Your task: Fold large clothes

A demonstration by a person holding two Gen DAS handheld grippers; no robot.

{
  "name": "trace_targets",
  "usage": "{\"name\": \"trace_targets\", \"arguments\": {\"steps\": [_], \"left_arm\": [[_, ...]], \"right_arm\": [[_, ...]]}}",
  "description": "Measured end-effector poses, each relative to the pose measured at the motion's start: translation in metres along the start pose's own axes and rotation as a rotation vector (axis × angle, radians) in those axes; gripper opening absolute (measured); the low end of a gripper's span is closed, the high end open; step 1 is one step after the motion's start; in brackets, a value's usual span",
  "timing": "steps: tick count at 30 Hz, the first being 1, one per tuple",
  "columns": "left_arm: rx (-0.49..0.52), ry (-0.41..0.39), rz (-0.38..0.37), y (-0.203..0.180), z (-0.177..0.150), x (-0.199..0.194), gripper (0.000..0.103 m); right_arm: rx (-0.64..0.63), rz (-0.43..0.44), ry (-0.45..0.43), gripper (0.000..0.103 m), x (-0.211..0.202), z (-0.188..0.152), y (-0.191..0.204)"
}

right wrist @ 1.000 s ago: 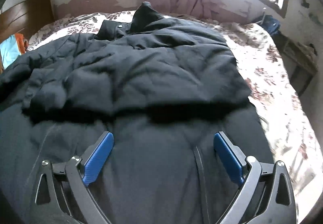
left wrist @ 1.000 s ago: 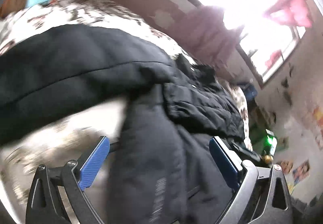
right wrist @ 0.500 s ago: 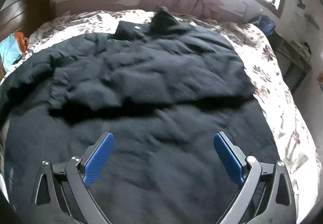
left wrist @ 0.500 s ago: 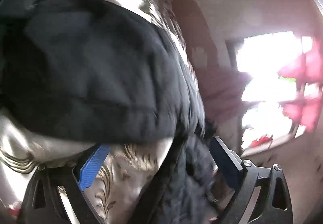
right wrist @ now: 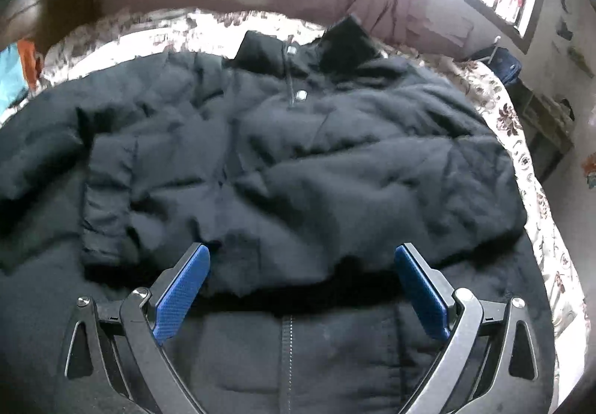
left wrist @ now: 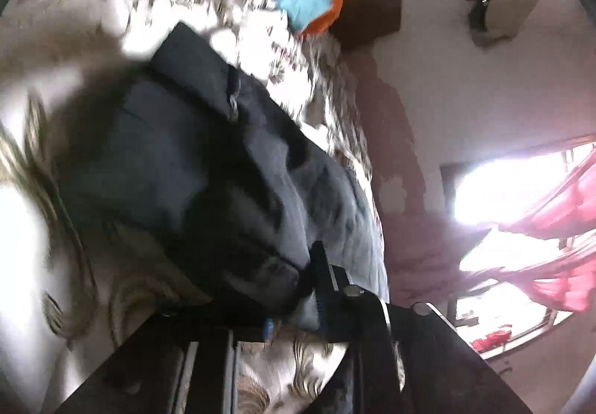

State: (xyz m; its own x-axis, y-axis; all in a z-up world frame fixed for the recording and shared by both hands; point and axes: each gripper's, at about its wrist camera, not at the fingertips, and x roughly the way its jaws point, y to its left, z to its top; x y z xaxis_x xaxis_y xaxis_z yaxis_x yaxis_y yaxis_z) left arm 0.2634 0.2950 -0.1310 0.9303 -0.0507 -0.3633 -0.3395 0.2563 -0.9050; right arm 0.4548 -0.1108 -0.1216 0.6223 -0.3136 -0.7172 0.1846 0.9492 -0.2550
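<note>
The black padded jacket [right wrist: 298, 168] is lying collar-far across the floral bed [right wrist: 536, 168]; the left gripper [left wrist: 298, 302] is pinching its left edge, while the right gripper [right wrist: 301, 287] is hovering wide open, empty, over its near hem.

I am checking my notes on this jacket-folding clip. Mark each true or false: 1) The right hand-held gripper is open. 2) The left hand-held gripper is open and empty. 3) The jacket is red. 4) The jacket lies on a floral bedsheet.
1) True: the right hand-held gripper has its blue pads wide apart, hovering over the black padded jacket.
2) False: the left hand-held gripper is shut on a bunched fold of the jacket.
3) False: it is black; only the curtains at the window are red.
4) True: the floral-patterned bedsheet shows along the jacket's edge.
</note>
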Motion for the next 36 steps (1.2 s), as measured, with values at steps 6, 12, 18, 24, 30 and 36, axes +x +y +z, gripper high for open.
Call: {"name": "trace_targets", "arguments": {"steps": [6, 12, 18, 24, 30, 36], "left_arm": [[0.223, -0.114, -0.026, -0.035, 0.009, -0.023, 0.008], [0.515, -0.191, -0.119, -0.089, 0.008, -0.046, 0.008], [0.872, -0.181, -0.209, -0.179, -0.033, -0.064, 0.008], [1.121, -0.069, -0.305, -0.268, -0.101, -0.06, 0.008], [1.338, 0.037, -0.322, -0.307, -0.208, -0.044, 0.008], [1.452, 0.27, -0.24, -0.312, -0.312, 0.003, 0.008]], "right_arm": [[-0.024, -0.046, 0.046, 0.101, 0.018, -0.012, 0.005], [0.054, 0.063, -0.03, 0.101, -0.006, -0.018, -0.011], [0.145, 0.247, -0.013, 0.101, -0.048, -0.034, -0.066], [0.079, 0.201, -0.076, 0.101, -0.071, -0.05, -0.13], [0.17, 0.179, -0.12, 0.101, -0.067, -0.066, -0.2], [0.463, 0.37, -0.152, 0.101, -0.048, -0.076, -0.282]]}}
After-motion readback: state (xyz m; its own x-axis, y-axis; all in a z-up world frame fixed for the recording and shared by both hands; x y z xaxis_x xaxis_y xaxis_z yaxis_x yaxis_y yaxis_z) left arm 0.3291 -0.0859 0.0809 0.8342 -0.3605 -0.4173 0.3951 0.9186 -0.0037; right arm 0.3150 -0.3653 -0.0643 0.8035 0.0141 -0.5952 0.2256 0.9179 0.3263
